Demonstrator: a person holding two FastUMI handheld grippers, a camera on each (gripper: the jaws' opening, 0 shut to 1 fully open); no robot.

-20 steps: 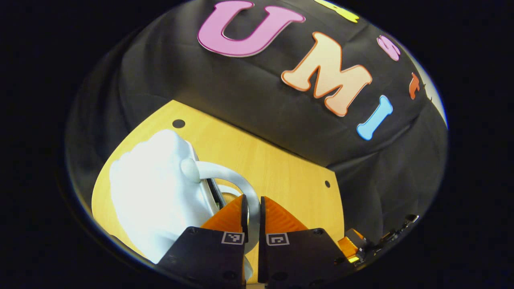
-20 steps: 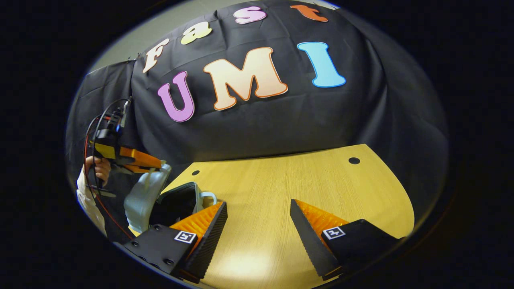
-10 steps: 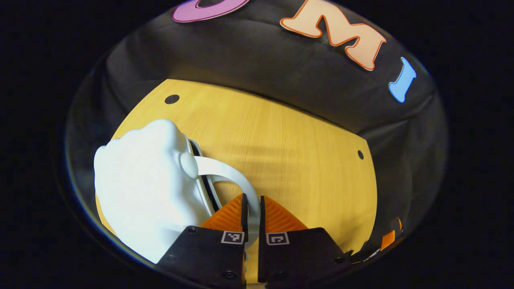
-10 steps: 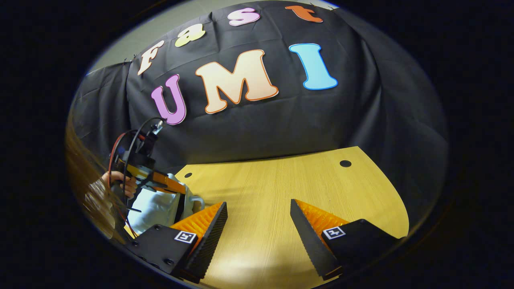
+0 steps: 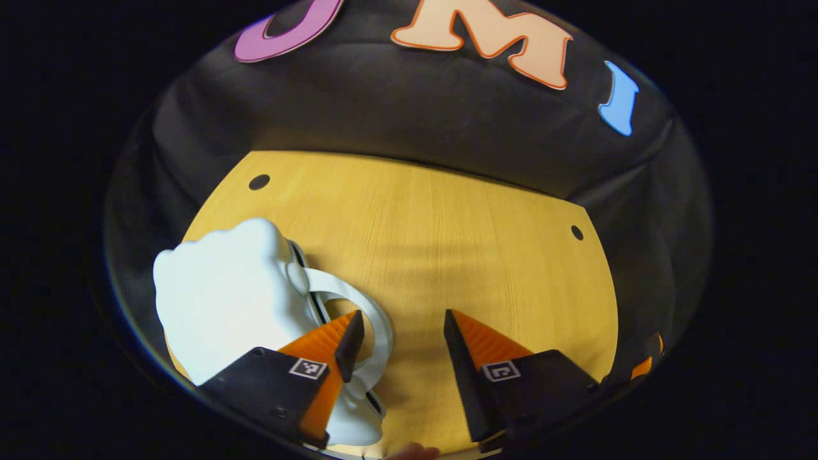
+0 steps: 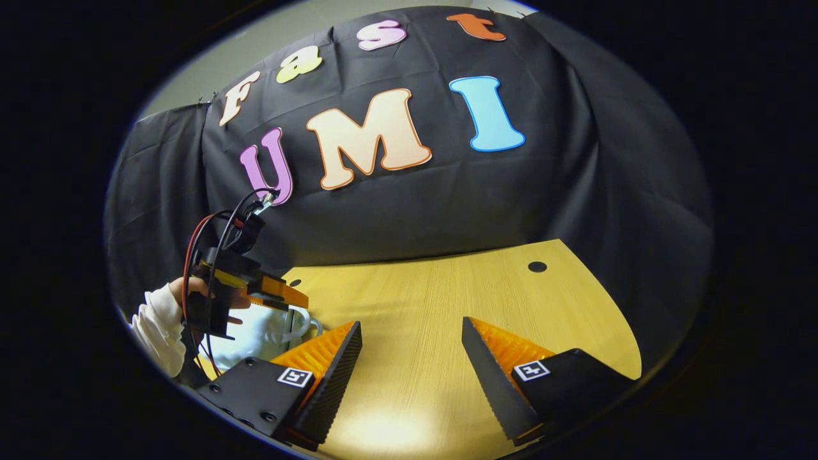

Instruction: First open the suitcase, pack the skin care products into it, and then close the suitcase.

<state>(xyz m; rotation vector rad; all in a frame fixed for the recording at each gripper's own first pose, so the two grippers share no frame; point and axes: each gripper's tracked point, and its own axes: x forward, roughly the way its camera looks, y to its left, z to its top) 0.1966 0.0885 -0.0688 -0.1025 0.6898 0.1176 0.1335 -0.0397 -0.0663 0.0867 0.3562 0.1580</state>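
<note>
the white suitcase (image 5: 223, 294) lies closed at the left of the wooden surface (image 5: 447, 255). the left gripper (image 5: 399, 332) is released above its handle (image 5: 364, 313); the right gripper (image 6: 412, 351) is released too, over bare wood.

Smooth glossy plastic suitcase (image 5: 223, 294) on matt wood-grain table (image 5: 460, 255)

Suitcase (image 5: 223, 297) lies on the table (image 5: 447, 243), left of the left gripper (image 5: 399, 332)

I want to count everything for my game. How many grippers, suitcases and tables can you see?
Grippers: 2, the left gripper and the right gripper
Suitcases: 1, the white suitcase
Tables: 1, the wooden table
Total: 4
</note>
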